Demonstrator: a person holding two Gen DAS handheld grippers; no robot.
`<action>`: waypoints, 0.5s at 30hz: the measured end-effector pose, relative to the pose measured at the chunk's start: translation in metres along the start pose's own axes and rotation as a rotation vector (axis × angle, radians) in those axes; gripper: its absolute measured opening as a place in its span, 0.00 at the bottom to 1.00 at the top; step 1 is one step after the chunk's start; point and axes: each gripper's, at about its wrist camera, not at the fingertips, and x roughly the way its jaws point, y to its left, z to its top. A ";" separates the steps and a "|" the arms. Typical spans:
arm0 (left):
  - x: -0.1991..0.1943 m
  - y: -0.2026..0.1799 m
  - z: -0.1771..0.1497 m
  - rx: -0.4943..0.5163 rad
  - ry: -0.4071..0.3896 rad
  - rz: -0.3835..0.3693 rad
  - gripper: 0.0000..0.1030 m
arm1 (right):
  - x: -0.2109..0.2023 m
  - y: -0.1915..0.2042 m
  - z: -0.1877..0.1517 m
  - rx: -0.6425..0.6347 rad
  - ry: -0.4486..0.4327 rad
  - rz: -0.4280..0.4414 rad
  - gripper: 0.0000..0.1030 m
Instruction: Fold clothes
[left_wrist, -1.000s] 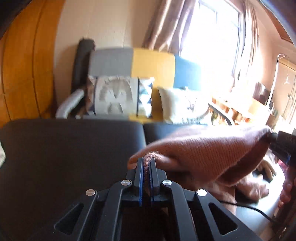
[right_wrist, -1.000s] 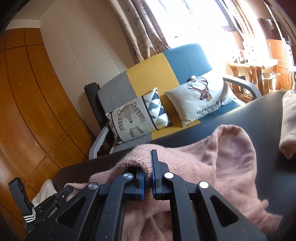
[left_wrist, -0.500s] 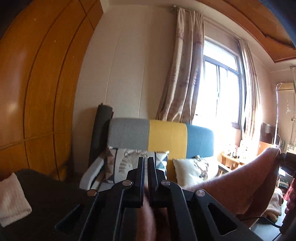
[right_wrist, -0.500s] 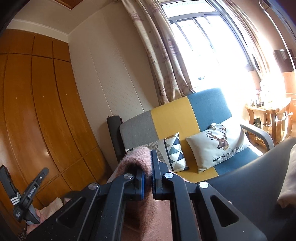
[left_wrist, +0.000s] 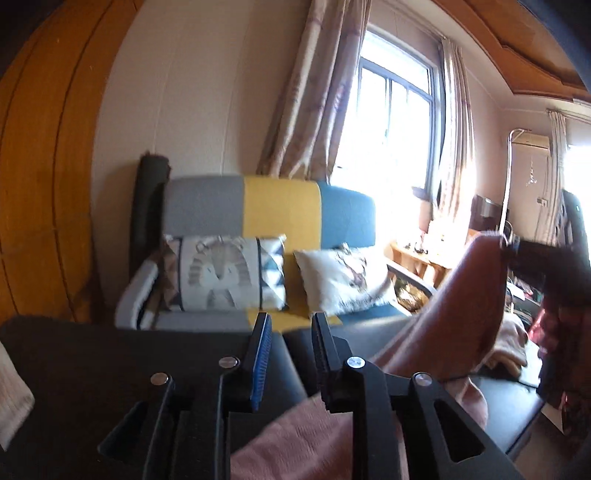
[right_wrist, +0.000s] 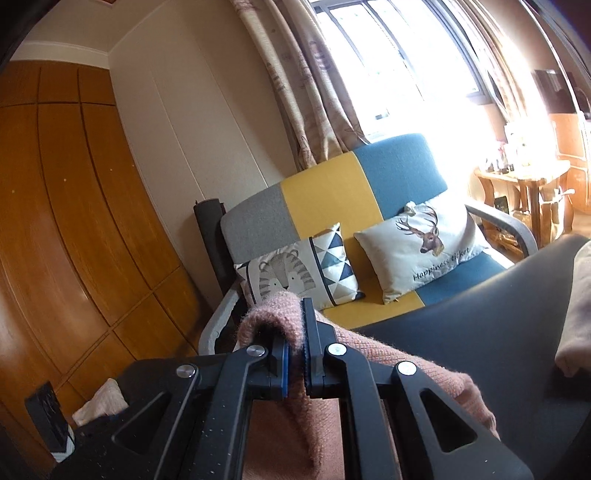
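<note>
One pink sweater (right_wrist: 280, 321), pinched in the closed right tongs (right_wrist: 293, 354). Left tongs (left_wrist: 288, 350) parted, holding nothing, sweater beneath. Two cushions (right_wrist: 303, 273) beyond, on one sofa (right_wrist: 391, 173).

Daylight pours in through the window (left_wrist: 391, 122), washing the panes to white and flaring over the side table (right_wrist: 524, 173) and the blue end of the sofa (right_wrist: 399, 166). The wood panelling (right_wrist: 74, 221) opposite stays warm and evenly lit, with a soft sheen. The dark table (left_wrist: 92, 354) sits in shadow. The left wrist view is smeared with motion blur; the right one is crisp. Both bow strongly at the edges, with black corners.
</note>
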 end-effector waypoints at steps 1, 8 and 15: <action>0.008 -0.001 -0.017 0.002 0.049 -0.024 0.22 | 0.000 -0.003 -0.002 0.004 0.006 -0.006 0.05; 0.015 -0.015 -0.102 0.148 0.258 -0.106 0.23 | 0.007 -0.018 -0.012 0.040 0.047 -0.024 0.05; -0.004 -0.064 -0.144 0.459 0.281 -0.067 0.26 | 0.015 -0.012 -0.019 0.049 0.076 -0.012 0.05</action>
